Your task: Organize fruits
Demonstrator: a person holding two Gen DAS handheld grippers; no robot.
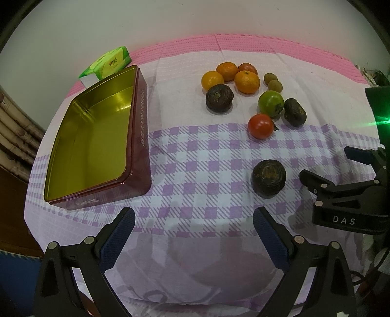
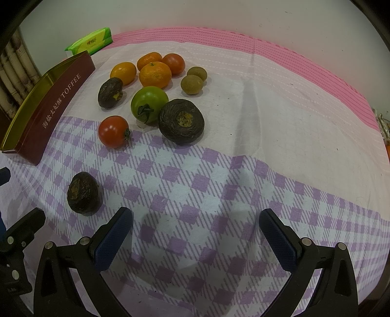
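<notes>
Left gripper [image 1: 193, 219] at the bottom of its own view, jaws spread wide, nothing between the blue pads [image 1: 119, 240] — just checked cloth under them. Right gripper [image 2: 196, 220] the same story in its view: released, pads apart, hovering over bare purple check. In the left view the right gripper pokes in at the right edge.

Containers now. The toffee tin [image 1: 140, 136] sits at left-centre of the left view, lid off, gold inside showing and holding nothing. Behind it, upper left, a green tissue pack [image 1: 109, 62] lies just beside the tin's far corner.

The fruit is all out on the tablecloth [image 1: 207, 156]. One dark wrinkled fruit [image 1: 268, 178] lies alone on the checks, right of centre, near the right gripper's tip. Further up, a cluster: a red tomato [image 1: 260, 126], a green tomato [image 1: 270, 102], another dark fruit [image 1: 294, 112] touching the green one, a third dark fruit [image 1: 219, 98], three oranges [image 1: 247, 81], a second red tomato [image 1: 247, 68] behind them, and two small brown fruits [image 1: 275, 85].

Pink band of cloth runs along the far edge against a pale wall [image 1: 195, 19]. Open cloth between tin and fruit, and across the lower right of the right view.
</notes>
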